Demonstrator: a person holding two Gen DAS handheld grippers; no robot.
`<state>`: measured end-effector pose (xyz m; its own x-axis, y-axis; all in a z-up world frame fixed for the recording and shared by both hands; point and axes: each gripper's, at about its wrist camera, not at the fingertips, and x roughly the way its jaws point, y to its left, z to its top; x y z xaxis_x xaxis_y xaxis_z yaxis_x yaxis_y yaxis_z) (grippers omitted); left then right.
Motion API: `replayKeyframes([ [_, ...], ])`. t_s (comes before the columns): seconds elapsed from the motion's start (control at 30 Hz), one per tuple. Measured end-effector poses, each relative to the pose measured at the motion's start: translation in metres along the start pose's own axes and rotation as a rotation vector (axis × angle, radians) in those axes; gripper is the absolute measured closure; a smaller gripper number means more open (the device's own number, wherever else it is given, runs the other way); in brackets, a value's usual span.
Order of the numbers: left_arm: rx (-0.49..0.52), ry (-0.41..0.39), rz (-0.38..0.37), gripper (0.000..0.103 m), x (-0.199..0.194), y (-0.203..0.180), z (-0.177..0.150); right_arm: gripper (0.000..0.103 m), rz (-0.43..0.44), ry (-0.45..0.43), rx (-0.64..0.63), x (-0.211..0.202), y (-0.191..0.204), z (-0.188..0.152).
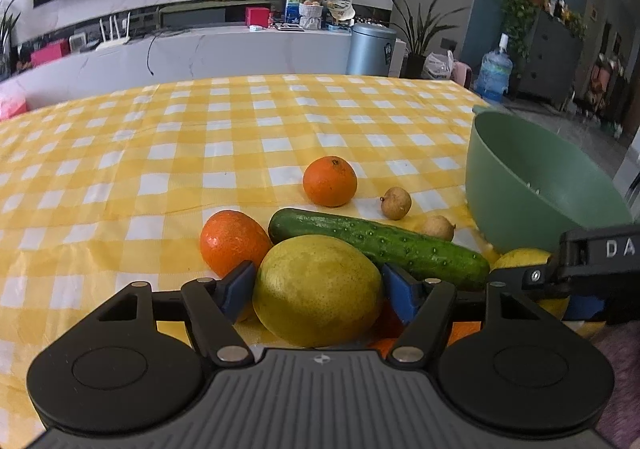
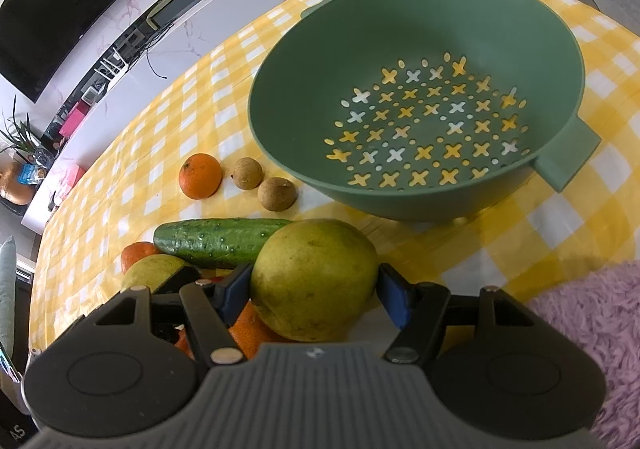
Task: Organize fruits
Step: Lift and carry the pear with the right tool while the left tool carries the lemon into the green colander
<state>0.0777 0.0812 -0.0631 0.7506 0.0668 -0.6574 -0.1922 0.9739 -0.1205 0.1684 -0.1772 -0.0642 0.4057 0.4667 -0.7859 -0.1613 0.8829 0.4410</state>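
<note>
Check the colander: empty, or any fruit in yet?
Empty. The right wrist view shows the colander with only bare holes inside; every fruit visible is outside it.

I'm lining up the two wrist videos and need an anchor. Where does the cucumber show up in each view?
Left wrist view: the cucumber lies right of centre, slanting down to the right, just behind the yellow fruit between the left gripper fingers.
Right wrist view: the cucumber lies lower left of centre, nearly level, left of the yellow fruit in the right gripper.
Shared landmark: the green colander.
</note>
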Motion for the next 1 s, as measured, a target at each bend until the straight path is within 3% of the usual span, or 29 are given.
replayKeyframes([
  [0.17,-0.101,-0.018,-0.032,0.023,-0.007,0.015,0.001,0.039,0.034,0.007,0.045,0.0,-0.007,0.001],
  [0.43,-0.171,-0.033,-0.07,0.023,-0.013,0.025,0.002,0.039,0.114,-0.042,0.049,-0.013,-0.007,-0.003],
  [0.7,-0.129,-0.124,-0.11,0.023,-0.033,0.015,0.005,0.039,0.243,-0.084,-0.011,-0.024,0.002,-0.007],
  [1.0,-0.062,-0.175,-0.157,0.023,-0.055,-0.009,0.012,0.038,0.441,-0.203,-0.018,-0.052,0.002,-0.007],
])
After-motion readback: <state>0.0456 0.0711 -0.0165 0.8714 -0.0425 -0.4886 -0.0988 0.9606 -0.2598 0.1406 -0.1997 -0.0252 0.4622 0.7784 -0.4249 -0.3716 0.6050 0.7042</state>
